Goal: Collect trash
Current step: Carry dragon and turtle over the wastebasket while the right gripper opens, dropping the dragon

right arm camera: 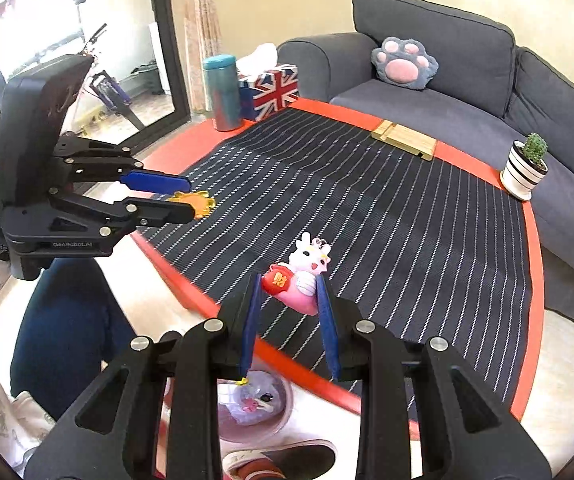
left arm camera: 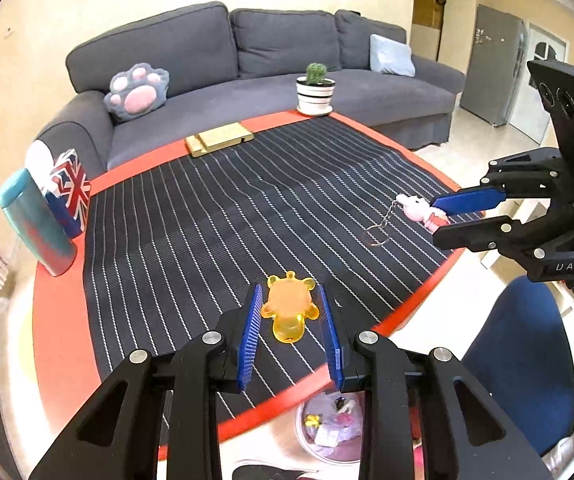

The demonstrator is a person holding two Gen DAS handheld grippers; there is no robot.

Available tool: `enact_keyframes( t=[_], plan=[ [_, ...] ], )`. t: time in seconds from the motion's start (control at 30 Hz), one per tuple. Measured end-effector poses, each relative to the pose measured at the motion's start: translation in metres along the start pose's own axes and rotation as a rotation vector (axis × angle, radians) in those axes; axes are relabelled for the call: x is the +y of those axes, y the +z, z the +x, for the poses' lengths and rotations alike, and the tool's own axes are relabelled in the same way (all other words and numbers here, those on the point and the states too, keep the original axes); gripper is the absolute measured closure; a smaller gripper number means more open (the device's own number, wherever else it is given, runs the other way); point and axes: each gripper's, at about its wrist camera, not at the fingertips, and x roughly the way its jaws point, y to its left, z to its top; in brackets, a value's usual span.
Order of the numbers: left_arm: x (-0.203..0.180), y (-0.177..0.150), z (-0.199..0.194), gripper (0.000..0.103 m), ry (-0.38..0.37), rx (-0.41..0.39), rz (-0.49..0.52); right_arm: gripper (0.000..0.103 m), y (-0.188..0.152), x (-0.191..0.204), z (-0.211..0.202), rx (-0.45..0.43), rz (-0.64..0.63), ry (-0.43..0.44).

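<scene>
Left gripper (left arm camera: pixel 290 312) clamped on the orange toy (left arm camera: pixel 289 309), fingers (left arm camera: pixel 250 332) pressed to both its sides; toy held up over the near part of the desk (left arm camera: pixel 59 320), close to the edge; right gripper (right arm camera: pixel 289 300) clamped on the pink bunny keychain (right arm camera: pixel 301 276), also held over the desk's near edge.

Risks, as a guess: orange toy looks slick and rounded, could squirt out of the pads on a quick swing; keychain's chain dangles, may snag the striped cloth (left arm camera: pixel 247 208); both hands heading for the one bin (right arm camera: pixel 279 412) below the desk edge could collide, or a drop could miss its rim.

Counts: two grippers; two trash items held; one bin; one teal bottle (left arm camera: pixel 35 224); one flag tissue box (left arm camera: pixel 69 192); one wooden stand (left arm camera: pixel 219 138); one potted cactus (left arm camera: pixel 315 88).
</scene>
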Motion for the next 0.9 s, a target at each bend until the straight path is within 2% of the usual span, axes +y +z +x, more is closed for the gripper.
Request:
enact_keyframes(
  t=[0.47, 0.9],
  plan=[
    [-0.024, -0.044, -0.017, 0.075, -0.090, 0.005, -0.023, 0.075, -0.045, 0.042, -0.012, 0.035, -0.006, 0.105],
    [-0.030, -0.063, -0.029, 0.075, -0.108, 0.023, -0.028, 0.075, -0.071, 0.055, -0.001, 0.090, 0.015, 0.166]
  ],
)
